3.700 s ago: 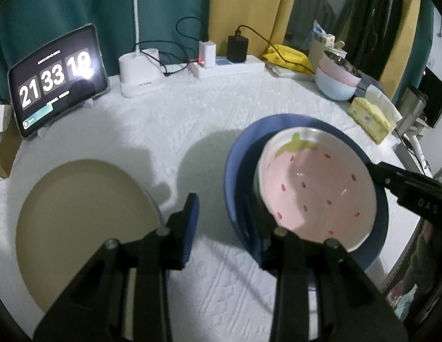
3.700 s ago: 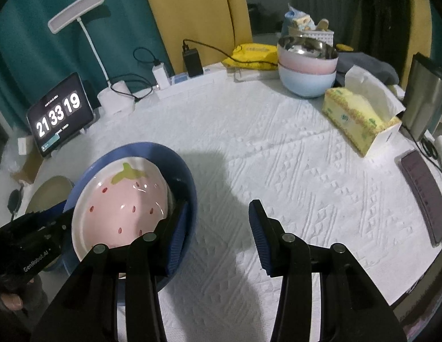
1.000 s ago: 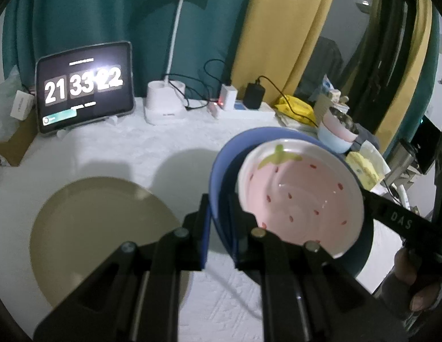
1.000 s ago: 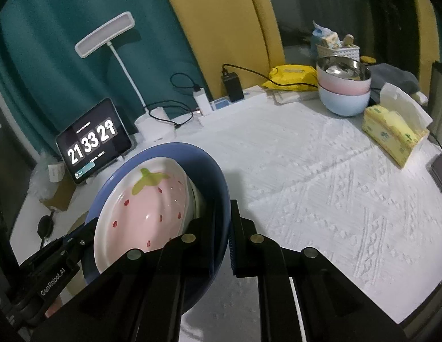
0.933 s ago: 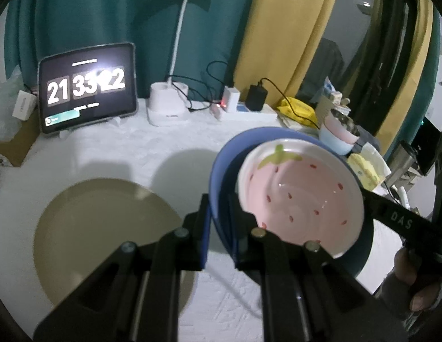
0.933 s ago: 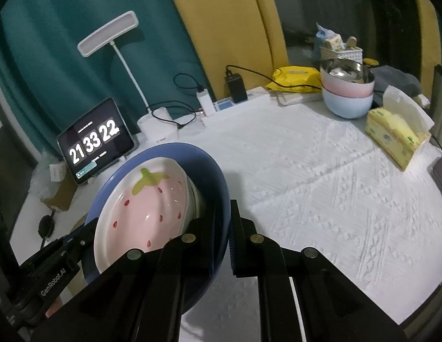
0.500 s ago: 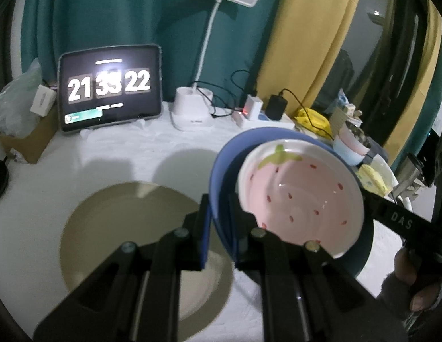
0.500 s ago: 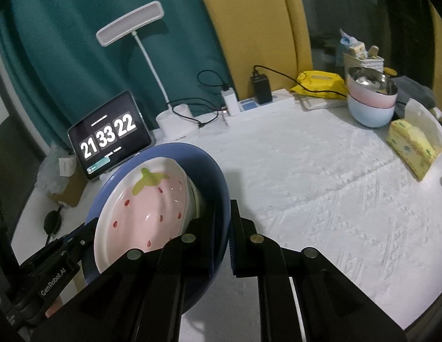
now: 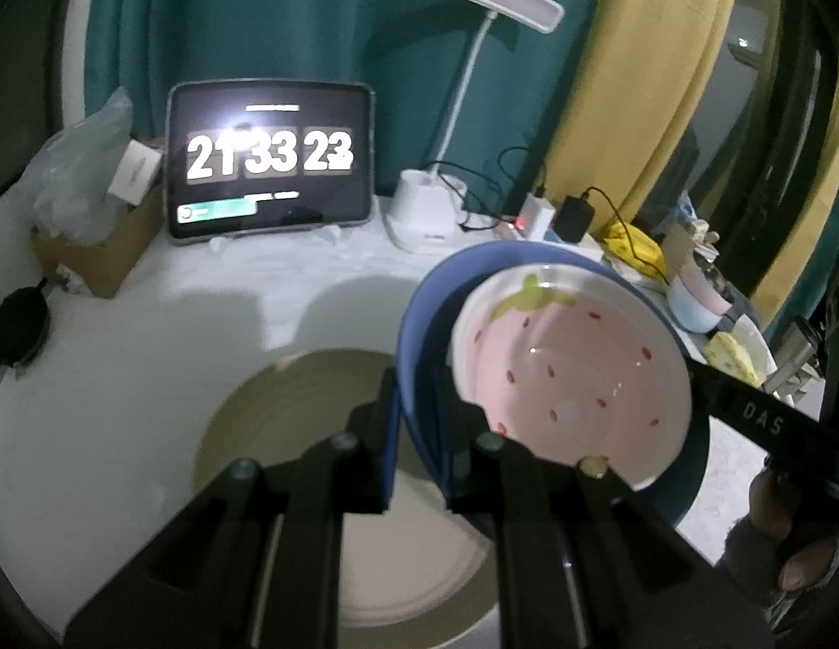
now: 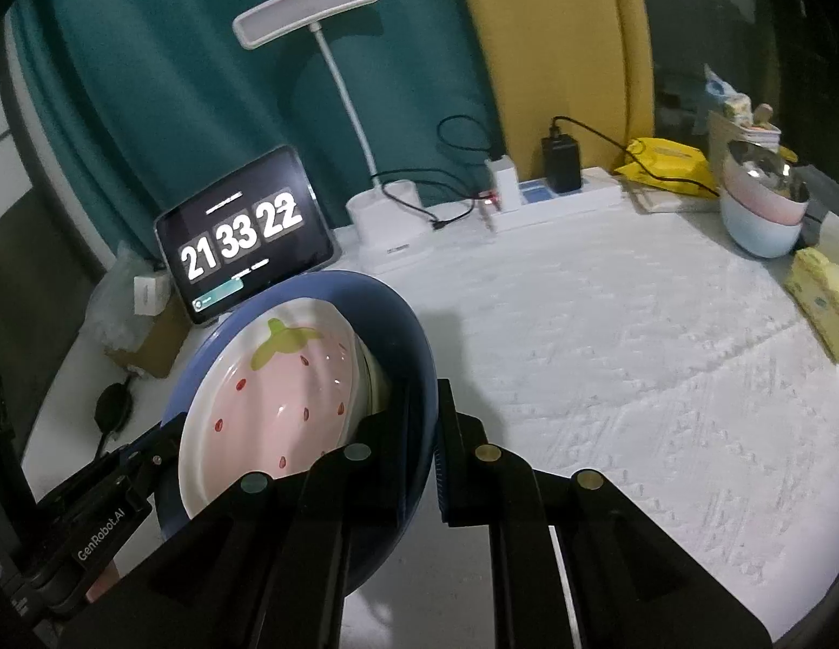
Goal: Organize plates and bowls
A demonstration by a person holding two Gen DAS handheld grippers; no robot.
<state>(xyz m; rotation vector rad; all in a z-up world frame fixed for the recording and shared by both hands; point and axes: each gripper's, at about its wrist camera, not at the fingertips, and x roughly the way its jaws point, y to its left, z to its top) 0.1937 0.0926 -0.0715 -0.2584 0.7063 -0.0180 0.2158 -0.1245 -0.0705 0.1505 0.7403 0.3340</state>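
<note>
Through the left wrist view, we see our left tool [image 9: 419, 422] pinching the near-left rim of a wide blue ceramic plate [image 9: 419, 324], one black finger on either face. The plate is held up off the round white textured worktop [image 9: 149, 357], tilted, and a pink strawberry-patterned bowl with a white rim [image 9: 573, 373] sits inside it. On the plate's far right rim our right tool [image 9: 700, 378] reaches in as a black bar, with a hand [image 9: 781, 551] behind it. Below the lifted plate, a flat beige round plate [image 9: 332, 465] lies on the worktop towards its near-left edge, partly covered by the tool. At the far edge stand a tablet showing a clock [image 9: 270, 162] and a white desk lamp [image 9: 446, 200]; a brown cardboard box [image 9: 105, 254] sits at the far-left edge.

Through the right wrist view, we see our right tool [image 10: 427, 449] pressed onto the near-right rim of the same blue plate [image 10: 403, 357], the rim clamped between its two fingers. The strawberry bowl [image 10: 273, 400] leans inside the plate. Our left tool [image 10: 165, 443] grips the opposite rim at the lower left. Across the worktop [image 10: 608, 357], a white power strip with plugged chargers [image 10: 554, 192] lies at the far edge, stacked pink and pale blue bowls [image 10: 762, 205] stand at the far-right edge, and a yellow tissue pack [image 10: 822, 292] lies just in front of them.
</note>
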